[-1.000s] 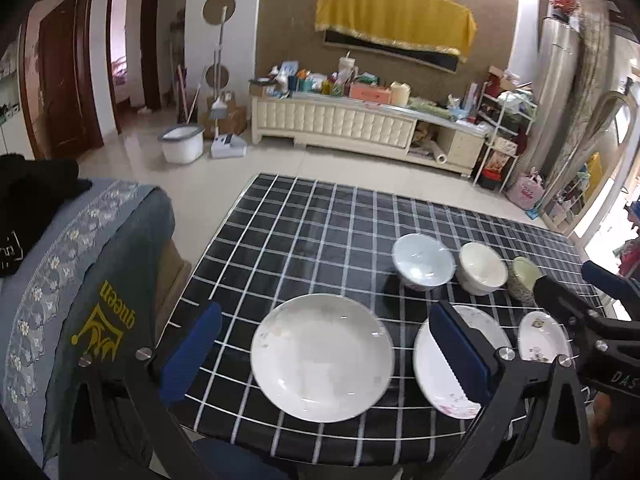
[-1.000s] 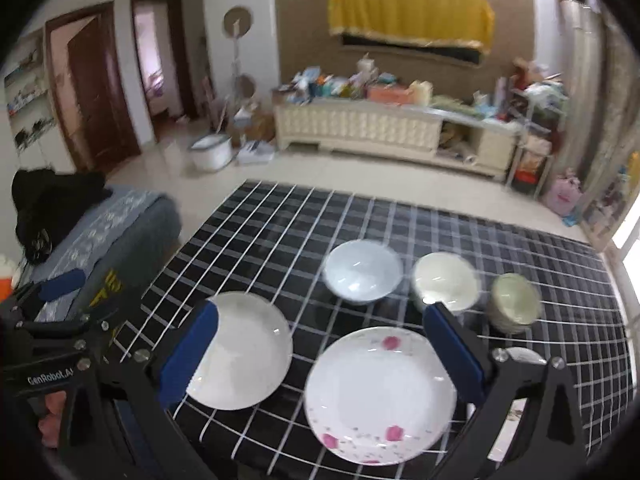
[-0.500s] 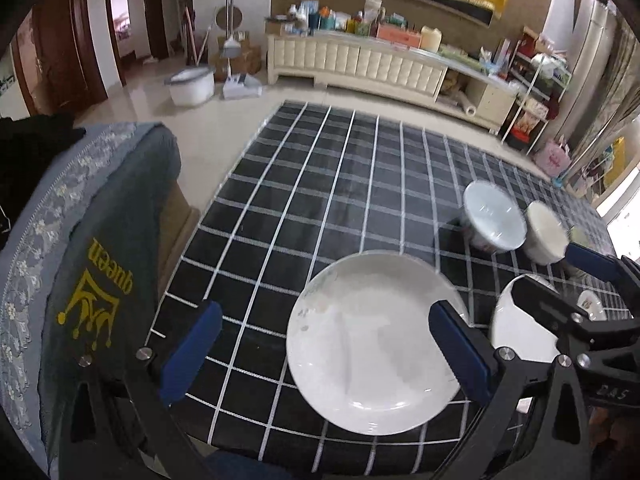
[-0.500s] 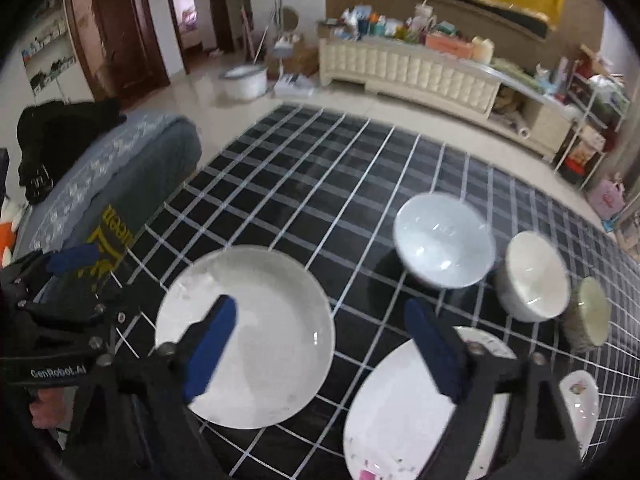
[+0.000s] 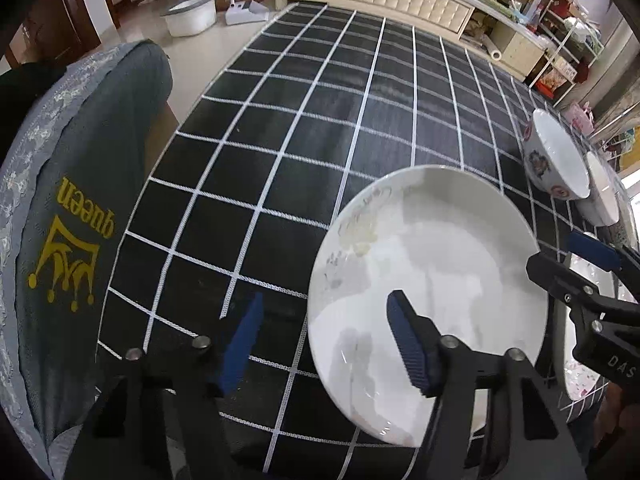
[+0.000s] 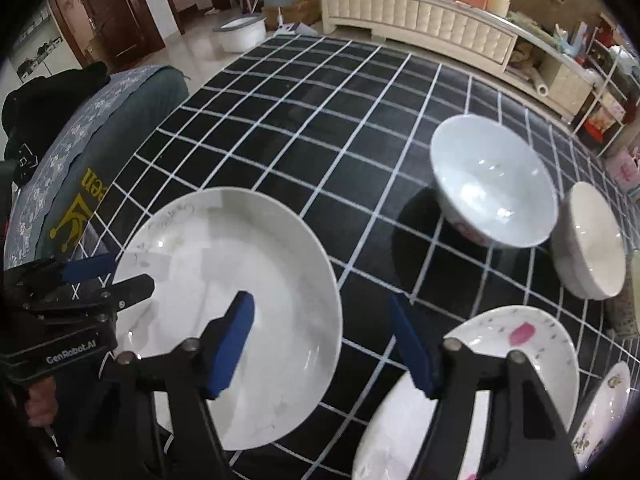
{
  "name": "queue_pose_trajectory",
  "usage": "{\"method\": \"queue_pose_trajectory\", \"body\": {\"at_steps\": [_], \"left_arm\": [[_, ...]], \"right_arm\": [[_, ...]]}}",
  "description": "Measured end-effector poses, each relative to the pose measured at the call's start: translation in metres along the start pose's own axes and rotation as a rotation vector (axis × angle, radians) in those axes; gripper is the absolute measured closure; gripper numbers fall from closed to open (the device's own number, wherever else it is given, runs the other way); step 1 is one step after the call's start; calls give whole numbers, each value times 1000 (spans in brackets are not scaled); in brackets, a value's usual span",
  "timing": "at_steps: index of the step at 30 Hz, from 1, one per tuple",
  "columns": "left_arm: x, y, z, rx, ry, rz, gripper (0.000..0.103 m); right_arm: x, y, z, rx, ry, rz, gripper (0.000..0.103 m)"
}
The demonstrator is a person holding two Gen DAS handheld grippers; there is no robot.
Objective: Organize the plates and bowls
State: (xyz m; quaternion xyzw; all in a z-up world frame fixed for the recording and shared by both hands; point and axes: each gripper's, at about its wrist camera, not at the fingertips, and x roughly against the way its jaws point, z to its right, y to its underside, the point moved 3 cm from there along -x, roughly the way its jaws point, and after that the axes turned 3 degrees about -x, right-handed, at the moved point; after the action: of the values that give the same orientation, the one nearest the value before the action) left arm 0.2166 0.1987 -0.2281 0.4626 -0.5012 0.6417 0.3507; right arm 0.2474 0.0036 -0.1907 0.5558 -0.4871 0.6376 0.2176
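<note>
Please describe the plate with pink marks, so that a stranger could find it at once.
Start from the black tablecloth with white grid lines. At its near edge lie two large plates; take the plate with pink marks, right of the plain white plate. Only it carries pink blotches, and it is larger than the small patterned dish beside it.

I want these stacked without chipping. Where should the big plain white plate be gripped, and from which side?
Grip the plain white plate by its raised rim at the left edge, coming steeply from above, one finger over and one under. It lies flat; the left gripper, jaws closing, already straddles that rim.
</note>
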Motion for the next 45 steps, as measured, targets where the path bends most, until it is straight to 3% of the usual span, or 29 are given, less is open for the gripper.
{"method": "queue_pose_trajectory", "body": {"at_steps": [3, 6, 12, 17, 19, 21, 31, 36, 45], "left_arm": [[-9, 3, 1, 0, -23, -34, 53], [-14, 8, -3, 36, 15, -53, 60], [-10, 10, 0, 37, 22, -54, 63], [-11, 8, 2, 55, 41, -66, 63], [-14, 5, 0, 57, 47, -67, 63], [-14, 5, 0, 55, 63, -62, 74], [-4, 8, 7, 30, 49, -37, 75], [5, 1, 9, 9, 17, -9, 77], [-13, 0, 2, 10, -2, -54, 78]], "right_arm": [[-7, 4, 3, -2, -10, -29, 39], [-10, 4, 4, 9, -13, -41, 47], [-20, 7, 7, -6, -23, -80, 57], [-20, 12, 9, -22, -48, -92, 72], [-18, 13, 8, -17, -35, -89, 72], [-17, 13, 7, -20, -25, -84, 72], [-1, 4, 6, -40, 8, -30, 73], [-12, 1, 10, -71, -5, -65, 73], [-22, 6, 5, -75, -18, -91, 73]]}}
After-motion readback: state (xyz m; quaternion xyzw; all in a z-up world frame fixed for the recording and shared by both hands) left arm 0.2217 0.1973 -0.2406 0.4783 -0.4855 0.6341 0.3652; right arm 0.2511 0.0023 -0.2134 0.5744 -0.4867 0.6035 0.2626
